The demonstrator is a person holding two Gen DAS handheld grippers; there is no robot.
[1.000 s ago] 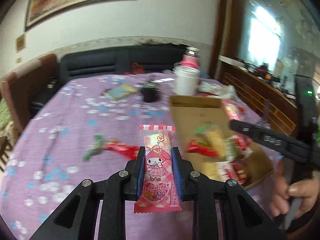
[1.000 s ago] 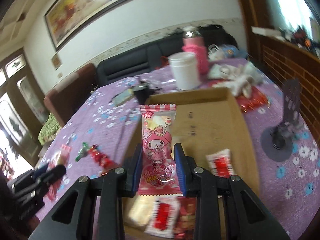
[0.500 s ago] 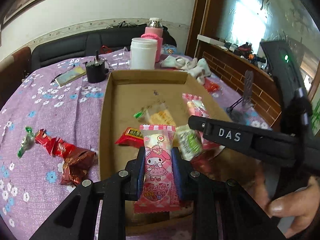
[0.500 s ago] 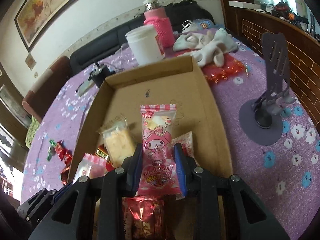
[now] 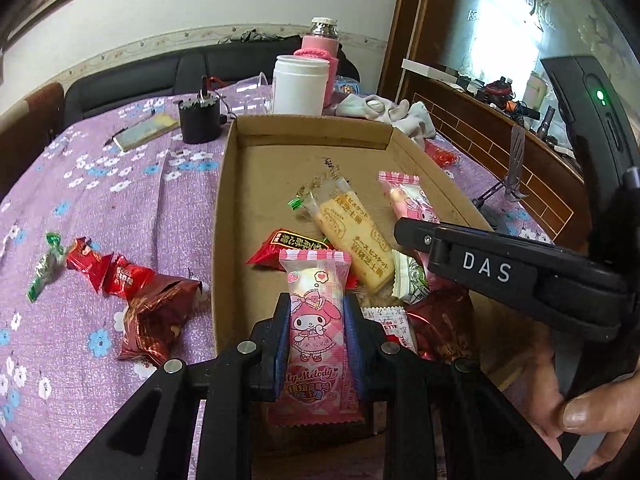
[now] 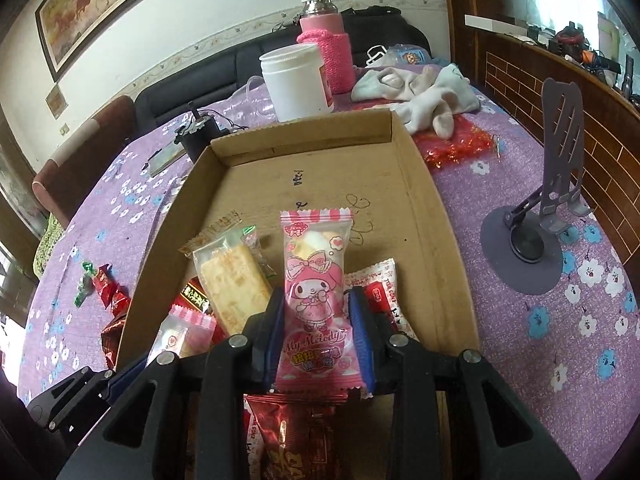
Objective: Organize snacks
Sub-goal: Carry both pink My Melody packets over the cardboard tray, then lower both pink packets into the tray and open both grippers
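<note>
My left gripper [image 5: 316, 308] is shut on a pink My Melody packet [image 5: 316, 276], held upright over the near end of the cardboard box [image 5: 224, 200]. The right gripper [image 6: 316, 312] is shut on a matching pink packet [image 6: 316, 264] over the same box [image 6: 424, 200]. Its black finger [image 5: 416, 236] reaches in from the right in the left wrist view. Below them in the box lie a cheese biscuit packet [image 5: 352, 232] and several red and white snack packets. Red wrappers [image 5: 152, 312] and a green candy [image 5: 44, 268] lie on the purple tablecloth left of the box.
Behind the box stand a white jar [image 5: 300, 84], a pink-sleeved bottle [image 6: 324, 52] and a black cup [image 5: 199, 120]. A white cloth [image 6: 420, 96] and a purple phone stand [image 6: 536, 240] are to the right. A person's hand [image 5: 580, 412] grips the right gripper's handle.
The left gripper swung right from over the tablecloth to over the box and sank. The right gripper tipped down and sank closer to the box's snacks. Both kept their packets.
</note>
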